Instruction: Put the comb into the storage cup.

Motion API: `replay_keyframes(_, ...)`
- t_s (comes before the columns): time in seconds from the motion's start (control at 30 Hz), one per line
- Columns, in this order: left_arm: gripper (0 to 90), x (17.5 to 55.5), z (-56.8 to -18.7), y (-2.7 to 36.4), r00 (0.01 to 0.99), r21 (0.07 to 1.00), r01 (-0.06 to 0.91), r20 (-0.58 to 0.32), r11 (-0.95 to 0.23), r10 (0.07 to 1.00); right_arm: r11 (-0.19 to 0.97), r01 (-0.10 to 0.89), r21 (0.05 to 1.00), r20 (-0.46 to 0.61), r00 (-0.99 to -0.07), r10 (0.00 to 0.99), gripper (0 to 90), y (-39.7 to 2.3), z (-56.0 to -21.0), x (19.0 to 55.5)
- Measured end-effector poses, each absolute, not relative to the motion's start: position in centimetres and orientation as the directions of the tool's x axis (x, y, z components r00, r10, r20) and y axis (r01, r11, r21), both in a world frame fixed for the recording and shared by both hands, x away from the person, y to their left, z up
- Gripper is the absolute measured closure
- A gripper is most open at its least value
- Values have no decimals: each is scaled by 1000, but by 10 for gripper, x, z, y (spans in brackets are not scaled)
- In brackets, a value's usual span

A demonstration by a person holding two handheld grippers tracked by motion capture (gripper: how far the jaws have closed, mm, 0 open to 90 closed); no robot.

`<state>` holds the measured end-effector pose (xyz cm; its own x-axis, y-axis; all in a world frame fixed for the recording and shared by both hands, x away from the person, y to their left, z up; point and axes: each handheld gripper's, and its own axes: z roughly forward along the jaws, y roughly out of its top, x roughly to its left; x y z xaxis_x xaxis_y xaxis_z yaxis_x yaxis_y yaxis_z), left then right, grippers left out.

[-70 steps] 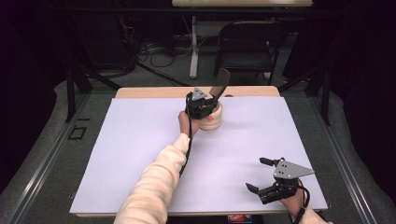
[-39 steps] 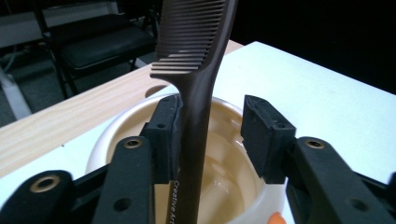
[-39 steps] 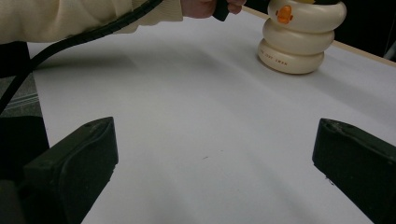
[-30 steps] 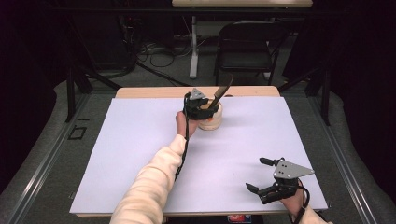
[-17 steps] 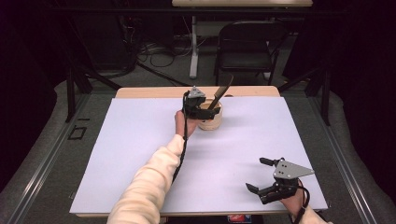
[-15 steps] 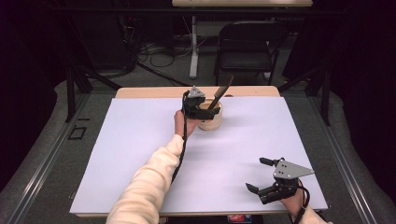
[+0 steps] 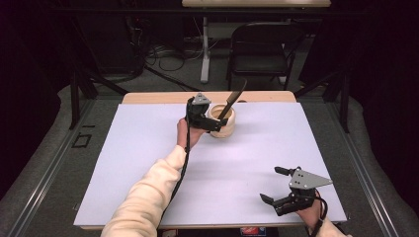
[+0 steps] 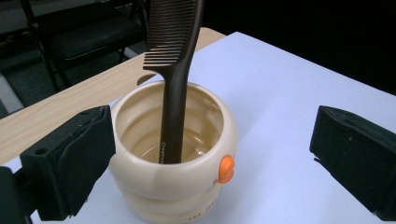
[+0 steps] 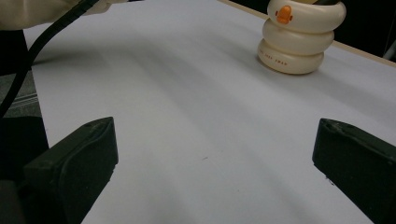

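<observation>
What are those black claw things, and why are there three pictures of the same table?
A person holds a pinching tool in each hand. The top picture looks down from above the table. The other two come from little cameras riding on each tool, so you see its two black jaws. The left gripper is open; its jaws have just been opening beside a cream cup with an orange duck beak. A dark brown comb stands inside the cup. The right gripper waits open near the front of the white table, holding nothing.
</observation>
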<state>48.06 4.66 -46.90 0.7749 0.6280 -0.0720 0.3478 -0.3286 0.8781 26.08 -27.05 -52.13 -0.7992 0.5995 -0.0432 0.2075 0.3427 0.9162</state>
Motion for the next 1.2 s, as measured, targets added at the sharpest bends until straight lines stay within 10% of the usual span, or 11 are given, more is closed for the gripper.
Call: replay_keyframes(1.2,0,420,-485,124,721,880,342,-21,-330,693,346,219,912,-37,-799,601,0,-270,-522,261)
